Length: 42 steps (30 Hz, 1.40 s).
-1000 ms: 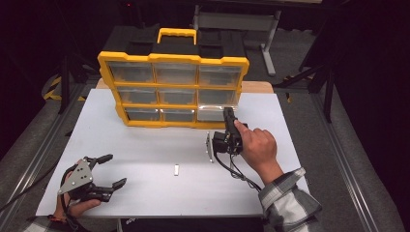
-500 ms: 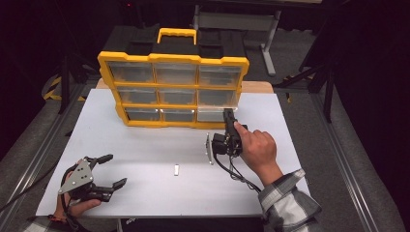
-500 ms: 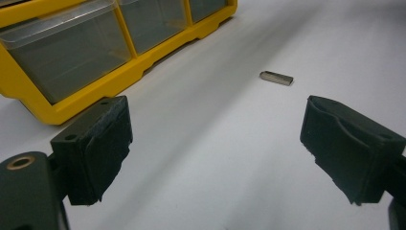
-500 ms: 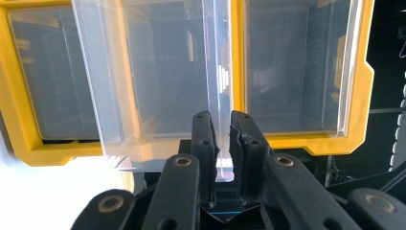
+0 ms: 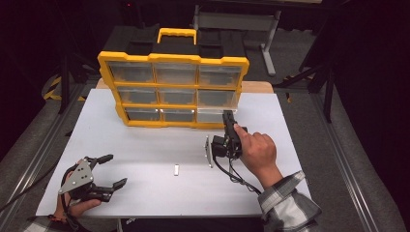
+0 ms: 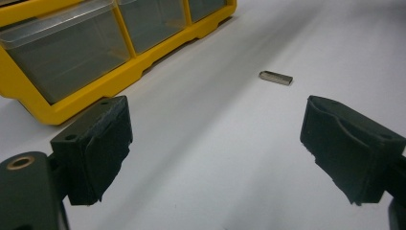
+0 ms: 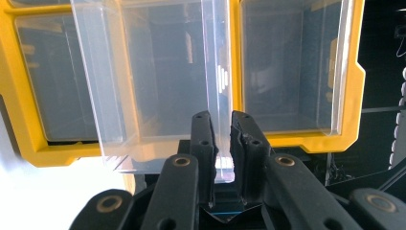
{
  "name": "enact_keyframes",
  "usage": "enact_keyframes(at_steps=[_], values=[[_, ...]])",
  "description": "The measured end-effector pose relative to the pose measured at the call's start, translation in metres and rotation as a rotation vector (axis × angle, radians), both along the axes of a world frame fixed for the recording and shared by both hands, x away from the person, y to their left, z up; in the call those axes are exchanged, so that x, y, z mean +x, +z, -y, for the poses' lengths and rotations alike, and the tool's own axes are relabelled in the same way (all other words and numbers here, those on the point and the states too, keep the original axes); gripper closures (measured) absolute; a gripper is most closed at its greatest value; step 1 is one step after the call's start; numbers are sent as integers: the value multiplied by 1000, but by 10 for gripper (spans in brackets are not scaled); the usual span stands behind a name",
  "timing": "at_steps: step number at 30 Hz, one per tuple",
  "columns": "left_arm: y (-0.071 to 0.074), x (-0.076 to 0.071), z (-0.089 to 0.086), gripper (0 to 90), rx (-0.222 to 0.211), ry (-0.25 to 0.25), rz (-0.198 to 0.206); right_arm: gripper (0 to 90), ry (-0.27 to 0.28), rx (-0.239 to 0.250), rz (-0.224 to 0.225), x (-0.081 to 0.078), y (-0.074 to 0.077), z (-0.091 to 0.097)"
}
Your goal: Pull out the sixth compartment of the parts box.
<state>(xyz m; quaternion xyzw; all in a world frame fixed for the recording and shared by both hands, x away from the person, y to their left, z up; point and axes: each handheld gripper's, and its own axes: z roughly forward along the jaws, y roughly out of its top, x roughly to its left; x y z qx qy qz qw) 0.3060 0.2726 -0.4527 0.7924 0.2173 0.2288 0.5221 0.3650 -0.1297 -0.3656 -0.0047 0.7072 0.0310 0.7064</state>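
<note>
**Right gripper clamped on a clear drawer, left gripper idle and open**

We see the right gripper (image 5: 226,117) at the lower right corner of the yellow organizer (image 5: 174,59), which stands upright at the far side of the white table (image 5: 145,145). In the right gripper view its 2 black jaws are closed on the front wall of a clear drawer (image 7: 158,91), pinching the thin plastic between the pads (image 7: 203,139). That drawer sticks out from the organizer's frame toward the gripper, while the neighbouring drawers sit flush in their slots. In the high view the pulled-out drawer is the rightmost one of the bottom row. The person's right hand (image 5: 256,152) wraps the gripper body just behind it.

We see the left gripper (image 5: 109,170) near the front left corner of the table, well apart from the organizer. Its jaws stand wide apart with nothing between them.

A small metal piece (image 5: 176,169) lies flat on the bare table between the 2 grippers, touching neither. In the left gripper view it lies ahead of the open jaws, beyond their tips.
</note>
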Motion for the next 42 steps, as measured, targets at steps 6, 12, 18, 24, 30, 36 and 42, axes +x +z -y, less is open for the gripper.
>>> enact_keyframes(at_steps=[6,12,18,24,30,36,42], values=[[0,0,-1,116,1,-1,-1,798,-11,9,-1,-1,-1,-1],[0,0,-1,116,3,2,1,722,34,65,-11,-2,2,2],[0,0,-1,116,5,1,-1,655,66,107,-18,-6,3,2],[0,0,0,116,8,1,2,608,111,246,-84,-11,7,7],[0,0,0,116,12,1,0,574,159,388,-146,-18,5,7],[0,0,0,116,13,1,0,548,198,495,-214,-21,4,9],[0,-1,1,117,20,-4,4,511,227,579,-291,-22,-3,10]])
